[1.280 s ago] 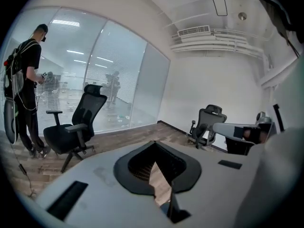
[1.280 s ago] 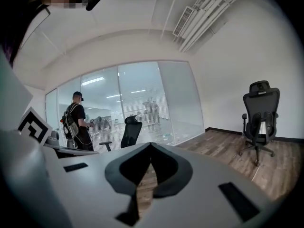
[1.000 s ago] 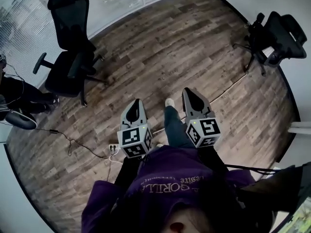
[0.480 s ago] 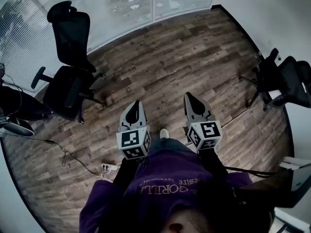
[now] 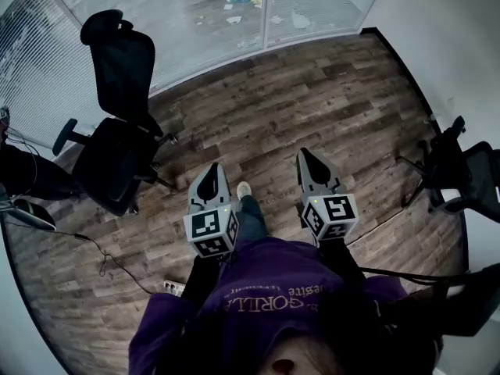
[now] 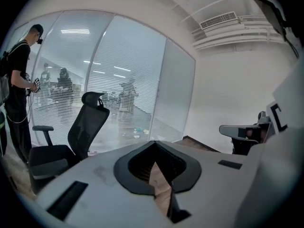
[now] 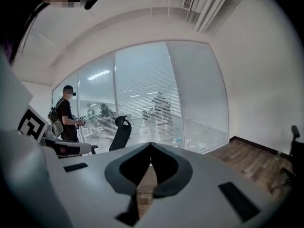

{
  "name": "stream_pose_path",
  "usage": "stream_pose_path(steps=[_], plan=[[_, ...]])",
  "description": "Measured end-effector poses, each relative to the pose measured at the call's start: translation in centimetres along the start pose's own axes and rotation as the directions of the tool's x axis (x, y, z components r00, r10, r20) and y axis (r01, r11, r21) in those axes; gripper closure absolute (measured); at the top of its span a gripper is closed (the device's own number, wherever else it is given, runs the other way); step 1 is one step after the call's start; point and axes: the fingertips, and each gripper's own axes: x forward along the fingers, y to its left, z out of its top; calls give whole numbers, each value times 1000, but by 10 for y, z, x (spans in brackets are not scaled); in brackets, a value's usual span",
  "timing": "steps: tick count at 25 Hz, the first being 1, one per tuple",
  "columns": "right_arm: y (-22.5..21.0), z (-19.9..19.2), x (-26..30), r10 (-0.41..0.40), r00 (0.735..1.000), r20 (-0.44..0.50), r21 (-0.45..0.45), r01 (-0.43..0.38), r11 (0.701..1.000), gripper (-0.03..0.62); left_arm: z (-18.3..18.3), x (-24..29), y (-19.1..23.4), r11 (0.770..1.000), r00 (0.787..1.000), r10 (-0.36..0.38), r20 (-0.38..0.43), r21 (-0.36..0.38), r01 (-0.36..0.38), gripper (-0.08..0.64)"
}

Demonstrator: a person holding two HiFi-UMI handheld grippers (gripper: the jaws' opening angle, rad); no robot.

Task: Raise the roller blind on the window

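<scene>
Both my tongs clenched empty, left gripper (image 5: pixel 214 168) and right gripper (image 5: pixel 304 155); window blind (image 5: pixel 35 69) well ahead, untouched, whole raise left.

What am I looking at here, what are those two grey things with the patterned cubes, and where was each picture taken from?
A person in a purple top holds a two-jaw gripper in each hand; there is no robot arm. The cube with square markers on each is part of it. The top-down picture comes from a camera on the person's head: the left gripper and right gripper point forward over a wooden floor. The other two pictures come from cameras riding on each gripper, looking along its jaws. Both pairs of jaws are together, holding nothing. Ahead, blinds cover a glass wall; a black office chair stands at left, a second chair at right.
</scene>
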Motion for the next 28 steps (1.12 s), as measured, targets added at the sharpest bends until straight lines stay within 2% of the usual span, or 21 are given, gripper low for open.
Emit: stream_pose_path(steps=[8,12,16,22,25,28], plan=[[-22,53,140,20,1000,17,5,-20,1000,594,71,115,54,1000,999,-2,33,24,1,560],[-30,62,188,16,1000,13,0,-16,1000,594,85,158,69,999,999,-16,28,35,15,560],[-46,69,223,3,1000,5,13,-3,1000,594,93,196,76,1000,1000,-21,6,13,21,560],[-89,82,297,13,1000,-28,14,-12,1000,594,111,269,91,999,999,38,-7,-12,-38,560],[-111,101,343,50,998,-26,-1,-50,999,594,130,314,93,997,998,67,13,-40,-66,560],[-144,129,385,76,997,-13,-23,-76,997,594,158,362,82,997,997,73,35,-28,-73,560]])
